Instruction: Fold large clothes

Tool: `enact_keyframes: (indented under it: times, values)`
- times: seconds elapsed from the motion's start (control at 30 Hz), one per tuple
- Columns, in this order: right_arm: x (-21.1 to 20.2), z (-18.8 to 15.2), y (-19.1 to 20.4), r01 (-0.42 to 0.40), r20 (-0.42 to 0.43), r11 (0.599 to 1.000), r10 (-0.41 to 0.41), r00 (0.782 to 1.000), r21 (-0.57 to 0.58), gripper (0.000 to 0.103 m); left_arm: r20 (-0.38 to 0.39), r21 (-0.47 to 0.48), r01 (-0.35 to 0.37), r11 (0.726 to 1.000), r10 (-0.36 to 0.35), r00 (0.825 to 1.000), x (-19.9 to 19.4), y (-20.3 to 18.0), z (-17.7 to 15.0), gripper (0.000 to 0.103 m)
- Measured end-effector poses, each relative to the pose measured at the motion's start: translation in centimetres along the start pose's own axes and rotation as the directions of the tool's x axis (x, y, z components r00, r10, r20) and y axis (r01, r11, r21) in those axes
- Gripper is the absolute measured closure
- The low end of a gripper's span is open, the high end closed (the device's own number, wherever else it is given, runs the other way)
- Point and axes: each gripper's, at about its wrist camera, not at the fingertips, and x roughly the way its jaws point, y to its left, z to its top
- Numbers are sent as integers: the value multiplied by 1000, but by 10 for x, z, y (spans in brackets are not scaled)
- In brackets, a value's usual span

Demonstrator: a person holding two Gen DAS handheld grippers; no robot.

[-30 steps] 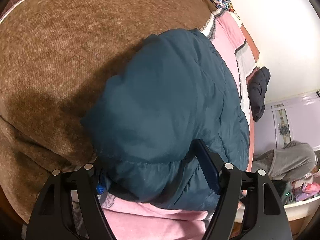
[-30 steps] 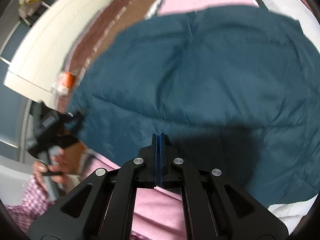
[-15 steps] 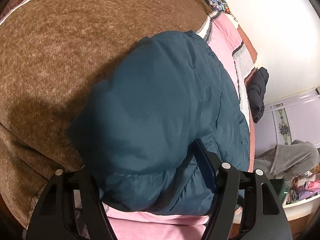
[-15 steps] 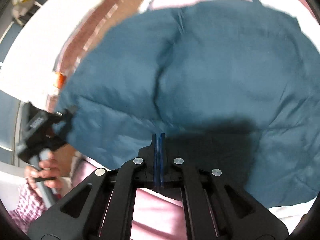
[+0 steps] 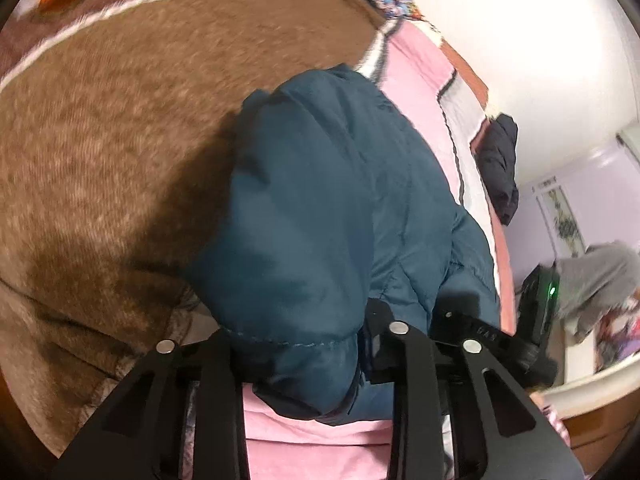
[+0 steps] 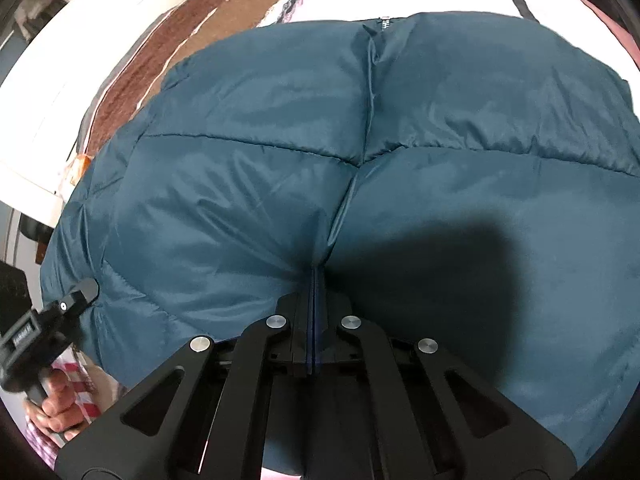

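Where the brown blanket (image 5: pixel 120 128) meets the pink cover (image 5: pixel 412 80) lies one teal padded jacket (image 6: pixel 256 168), zip seam uppermost; right gripper (image 6: pixel 314 280) pinched tight on its near edge at the seam; left gripper (image 5: pixel 296 344) clamped around a bunched fold at the side

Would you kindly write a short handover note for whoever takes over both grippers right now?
Left gripper: closed on a bunched hem of the teal puffer jacket, held up over the brown blanket.
Right gripper: shut, pinching the jacket's fabric at the centre seam.
The jacket lies zipped and spread on the bed, zipper pull at the far edge.
Done: both grips taken.
Left: probably carry the left side across, then flatten and fold again.
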Motion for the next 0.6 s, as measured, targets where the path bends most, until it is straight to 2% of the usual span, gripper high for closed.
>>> enact_keyframes:
  times: [0.1, 0.17, 0.3, 0.37, 0.47, 0.6]
  values:
    - [-23, -4, 5, -25, 44, 1000, 25, 999, -6, 103, 5, 15, -1, 1000, 1, 1000, -5, -5, 0, 76]
    - [-45, -20, 3, -40, 67, 999, 43, 997, -34, 103, 6, 16, 2, 1000, -2, 1000, -8, -4, 0, 76]
    - [-69, -59, -3, -106, 47, 993, 109, 993, -54, 103, 19, 34, -8, 999, 7, 1000, -10, -15, -1, 77]
    - [-61, -76, -1, -129, 12, 989, 131, 991, -70, 103, 29, 49, -11, 999, 9, 1000, -13, -20, -3, 77]
    - [-38, -81, -2, -127, -44, 990, 124, 991, -59, 103, 38, 57, -13, 998, 11, 999, -17, -25, -4, 77]
    - [-5, -78, 1, -67, -78, 995, 61, 995, -69, 103, 43, 100, -19, 995, 15, 999, -23, -40, -6, 77]
